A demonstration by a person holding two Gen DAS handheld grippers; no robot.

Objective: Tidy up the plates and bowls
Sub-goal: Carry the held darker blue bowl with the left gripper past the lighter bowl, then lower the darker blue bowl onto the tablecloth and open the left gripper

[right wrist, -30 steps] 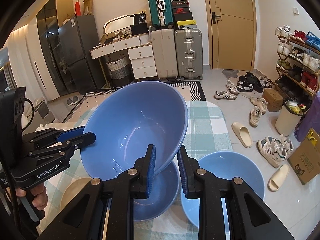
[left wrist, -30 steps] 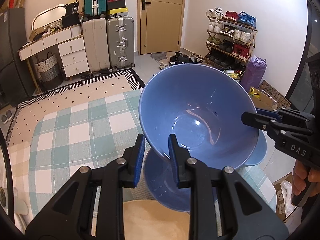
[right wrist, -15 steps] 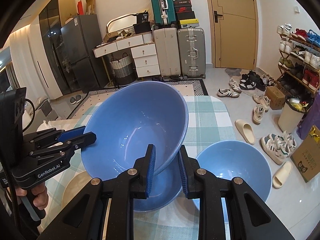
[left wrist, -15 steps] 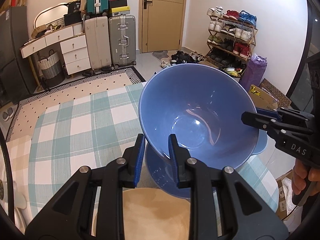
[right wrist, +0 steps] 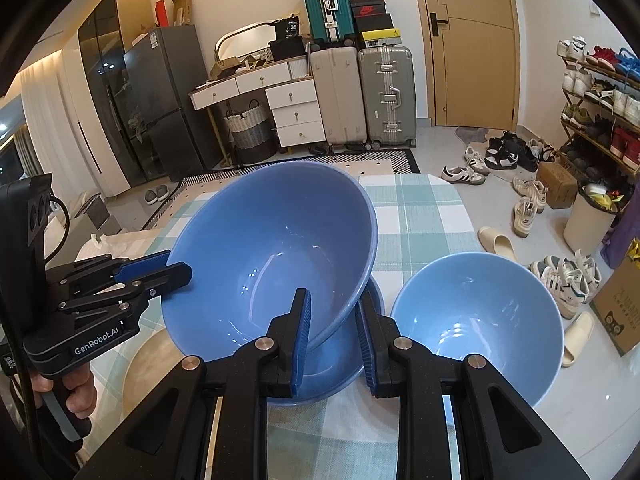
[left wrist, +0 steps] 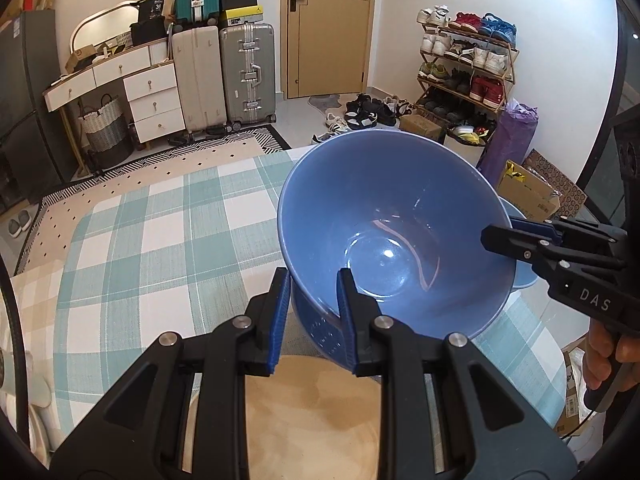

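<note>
Both tools, left (left wrist: 310,312) and right (right wrist: 334,334), pinched the big bowl's (right wrist: 276,256) rim, holding it tilted over a second bowl (right wrist: 332,372) on the desk (left wrist: 160,240). Stacking step; next likely level, lower, release.

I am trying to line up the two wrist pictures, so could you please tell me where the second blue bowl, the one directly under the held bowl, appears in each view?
Left wrist view: the lower bowl shows as a sliver at bottom centre, beneath the held bowl, between the left gripper fingers.
Right wrist view: it sits at lower centre, left of the empty third bowl.
Shared landmark: the silver suitcase.
</note>
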